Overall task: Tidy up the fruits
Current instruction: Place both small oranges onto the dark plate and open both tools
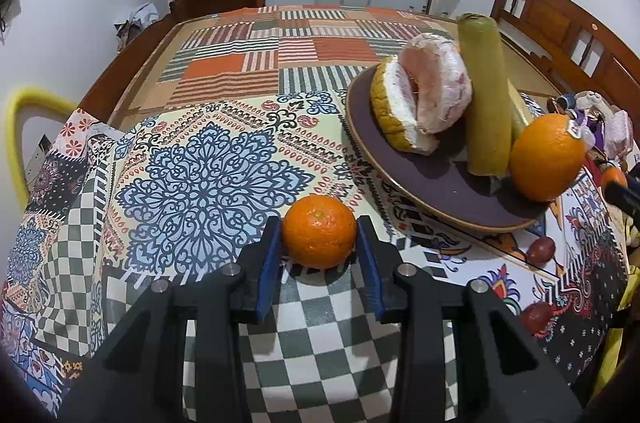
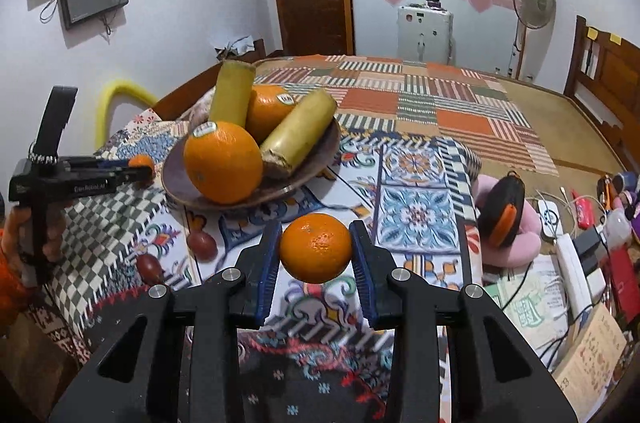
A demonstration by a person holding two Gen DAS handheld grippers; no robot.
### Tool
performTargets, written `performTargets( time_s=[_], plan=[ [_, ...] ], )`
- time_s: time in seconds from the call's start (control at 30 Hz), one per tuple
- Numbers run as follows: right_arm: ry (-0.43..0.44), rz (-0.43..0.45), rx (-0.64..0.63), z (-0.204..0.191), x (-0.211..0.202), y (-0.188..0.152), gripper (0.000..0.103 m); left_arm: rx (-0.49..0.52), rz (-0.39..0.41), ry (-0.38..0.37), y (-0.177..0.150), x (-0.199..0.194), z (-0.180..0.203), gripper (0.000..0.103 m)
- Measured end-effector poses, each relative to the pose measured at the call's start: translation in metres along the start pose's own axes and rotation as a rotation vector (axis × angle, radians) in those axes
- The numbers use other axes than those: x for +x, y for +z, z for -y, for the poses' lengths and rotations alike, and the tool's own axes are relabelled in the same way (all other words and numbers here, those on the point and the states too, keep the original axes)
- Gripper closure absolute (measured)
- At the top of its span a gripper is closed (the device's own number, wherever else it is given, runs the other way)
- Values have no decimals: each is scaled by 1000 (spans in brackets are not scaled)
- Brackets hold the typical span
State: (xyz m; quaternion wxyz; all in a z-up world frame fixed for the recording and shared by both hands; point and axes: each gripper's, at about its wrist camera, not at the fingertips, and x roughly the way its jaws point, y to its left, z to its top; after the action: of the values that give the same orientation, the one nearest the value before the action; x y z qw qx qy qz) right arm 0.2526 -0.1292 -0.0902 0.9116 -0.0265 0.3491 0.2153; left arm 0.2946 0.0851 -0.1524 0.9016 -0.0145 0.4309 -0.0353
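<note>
In the left wrist view, the left tongs (image 1: 319,243) clasp a small dimpled mandarin (image 1: 319,237) resting on the patterned cloth surface (image 1: 200,183), probably for moving to the brown plate (image 1: 440,199) beside it. In the right wrist view, the right tongs (image 2: 315,249) pinch a second mandarin (image 2: 315,247), seemingly lifted clear, near that plate (image 2: 180,179) of glossy oranges (image 2: 222,162).

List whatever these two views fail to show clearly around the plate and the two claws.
- Left wrist view: the second large orange is hidden behind the sugarcane piece and pomelo on the plate.
- Left wrist view: the right claw is cut off by the right edge; its mandarin barely shows.
- Right wrist view: the pomelo is almost wholly hidden behind the sugarcane.
- Right wrist view: the sticker on the large orange is too small to read.
</note>
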Motion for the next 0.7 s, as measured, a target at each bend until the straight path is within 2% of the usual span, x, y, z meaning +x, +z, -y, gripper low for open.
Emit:
performTargets(
  time_s=[0.23,0.5,0.7],
  plan=[
    [21,56,-23,-10,-5,24,71,37,46,-27,3,-23,13,66],
    [37,108,-42,-21,-7,47,71,60,139,-50,20,-54,33,66],
    [40,126,-52,-27,-1,59,71,63,168,-59,30,-56,45,66]
  ],
)
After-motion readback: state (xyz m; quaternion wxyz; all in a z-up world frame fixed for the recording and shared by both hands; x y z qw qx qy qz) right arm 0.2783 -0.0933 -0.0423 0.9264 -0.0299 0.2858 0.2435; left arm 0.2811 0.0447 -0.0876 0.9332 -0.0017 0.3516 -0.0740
